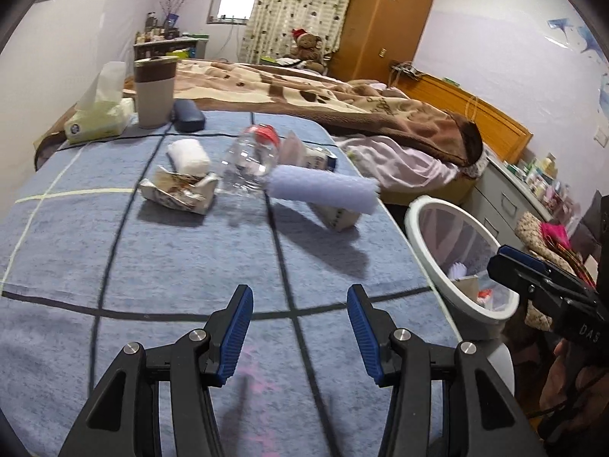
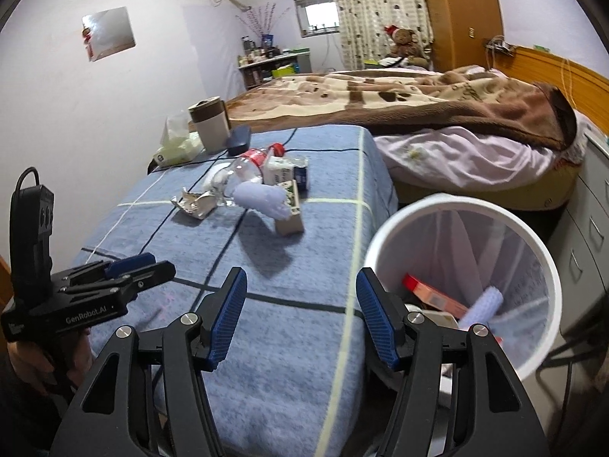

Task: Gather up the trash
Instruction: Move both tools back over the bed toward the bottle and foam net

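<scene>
Several bits of trash still sit mid-frame on the blue checked cloth (image 1: pixel 152 266), so the job is partway done. Bin (image 2: pixel 384 236) at lower right of right wrist view already holds a red-orange box (image 2: pixel 430 295) and a pale lilac roll (image 2: pixel 485 302), among other bits I can't make out.

Left on the cloth, upper-centre of left wrist view: crumpled carton (image 1: pixel 179 190), white wad (image 1: pixel 189 155) just behind it, clear bottle w/ red label (image 1: pixel 249 162) lying on its side, lilac foam roll (image 1: pixel 323 188) leaning over a small carton (image 1: pixel 337 219), plus a milk-type carton (image 1: pixel 316 156) behind. Tissue box (image 1: pixel 97 122), cup (image 1: pixel 155 91) & dark case (image 1: pixel 187 115) at upper left look like keepers, not trash, though that's a guess.

Left gripper (image 1: pixel 300 333), bottom centre, has jaws spread w/ nothing between them. Right gripper (image 2: pixel 301 318) likewise: jaws apart and empty, sitting at bottom of its view between cloth edge & bin.

Step in hand, as I read it: between picks, both tools empty, both facing the pile, which is well apart from either tool.

Next move prob. a reach up-frame to the nearest piece. Foam roll is soft and sits on top, so take it first; pulling the carton from under it would tip it. Bottle is round & slick, so grip across its body.
</scene>
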The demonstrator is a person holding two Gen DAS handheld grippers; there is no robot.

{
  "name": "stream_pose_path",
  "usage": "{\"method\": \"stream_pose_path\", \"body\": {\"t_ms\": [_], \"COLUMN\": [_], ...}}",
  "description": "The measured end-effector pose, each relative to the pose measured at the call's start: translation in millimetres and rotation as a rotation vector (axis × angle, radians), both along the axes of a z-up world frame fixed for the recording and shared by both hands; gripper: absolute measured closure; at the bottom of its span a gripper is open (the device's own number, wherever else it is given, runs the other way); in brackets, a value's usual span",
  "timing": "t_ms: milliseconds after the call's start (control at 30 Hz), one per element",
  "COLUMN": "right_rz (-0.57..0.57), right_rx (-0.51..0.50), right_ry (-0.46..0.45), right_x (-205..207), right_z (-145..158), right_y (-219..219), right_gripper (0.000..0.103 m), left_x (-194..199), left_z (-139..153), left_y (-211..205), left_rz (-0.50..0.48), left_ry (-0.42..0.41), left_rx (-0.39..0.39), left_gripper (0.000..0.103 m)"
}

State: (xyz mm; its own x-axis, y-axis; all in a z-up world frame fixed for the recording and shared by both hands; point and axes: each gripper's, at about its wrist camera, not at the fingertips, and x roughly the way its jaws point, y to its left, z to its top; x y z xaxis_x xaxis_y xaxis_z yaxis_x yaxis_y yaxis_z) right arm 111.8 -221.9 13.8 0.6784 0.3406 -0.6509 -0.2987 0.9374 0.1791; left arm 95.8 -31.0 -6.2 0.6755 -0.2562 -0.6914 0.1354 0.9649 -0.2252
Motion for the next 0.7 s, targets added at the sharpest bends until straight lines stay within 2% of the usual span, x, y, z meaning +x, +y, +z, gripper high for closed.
{"method": "stream_pose_path", "body": {"t_ms": [700], "right_rz": [0.116], "right_rx": [-0.068], "right_ry": [0.02], "right_x": [73.6], "right_z": [-10.4], "right_y": [44.6], "right_gripper": [0.044], "left_x": [63.6], "left_z": [-0.5], "left_y": [62.4], "left_rz": [0.092], "left_ry": [0.006], "left_rx": [-0.005], "left_gripper": [0.052]}}
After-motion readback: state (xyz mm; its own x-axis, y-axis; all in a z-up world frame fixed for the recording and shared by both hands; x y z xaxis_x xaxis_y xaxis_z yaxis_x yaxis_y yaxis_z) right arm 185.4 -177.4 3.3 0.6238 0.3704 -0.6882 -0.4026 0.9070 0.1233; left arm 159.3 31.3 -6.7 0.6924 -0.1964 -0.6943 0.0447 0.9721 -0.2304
